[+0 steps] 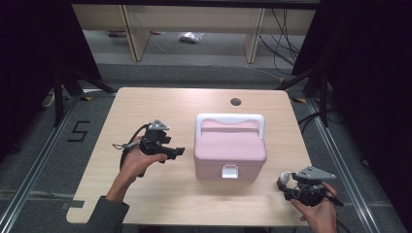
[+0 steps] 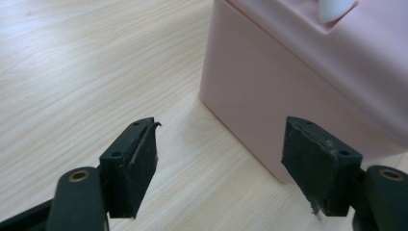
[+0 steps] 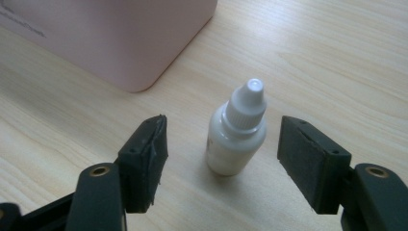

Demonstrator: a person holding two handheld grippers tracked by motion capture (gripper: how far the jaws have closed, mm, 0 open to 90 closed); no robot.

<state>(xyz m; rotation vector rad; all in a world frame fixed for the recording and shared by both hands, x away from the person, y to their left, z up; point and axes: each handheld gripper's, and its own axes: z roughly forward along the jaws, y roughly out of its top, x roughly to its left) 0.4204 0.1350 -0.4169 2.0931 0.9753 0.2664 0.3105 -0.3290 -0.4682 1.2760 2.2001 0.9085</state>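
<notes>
A pink lidded box (image 1: 230,154) with a white handle (image 1: 229,118) and a white front latch (image 1: 229,171) sits mid-table. My left gripper (image 1: 178,151) hovers just left of the box, open, its jaws empty and facing the box's side wall (image 2: 269,82). Near the table's front right corner stands a small white dropper bottle (image 1: 283,179) with a ribbed cap. My right gripper (image 1: 288,187) is open around it. In the right gripper view the bottle (image 3: 236,132) stands upright between the pads (image 3: 308,154) with a gap on both sides.
The light wooden table (image 1: 160,104) has a round cable hole (image 1: 235,102) at the back. Dark stands and curtains flank the table. The floor beyond holds wooden furniture legs and loose cables. The box's corner (image 3: 139,72) lies close to the bottle.
</notes>
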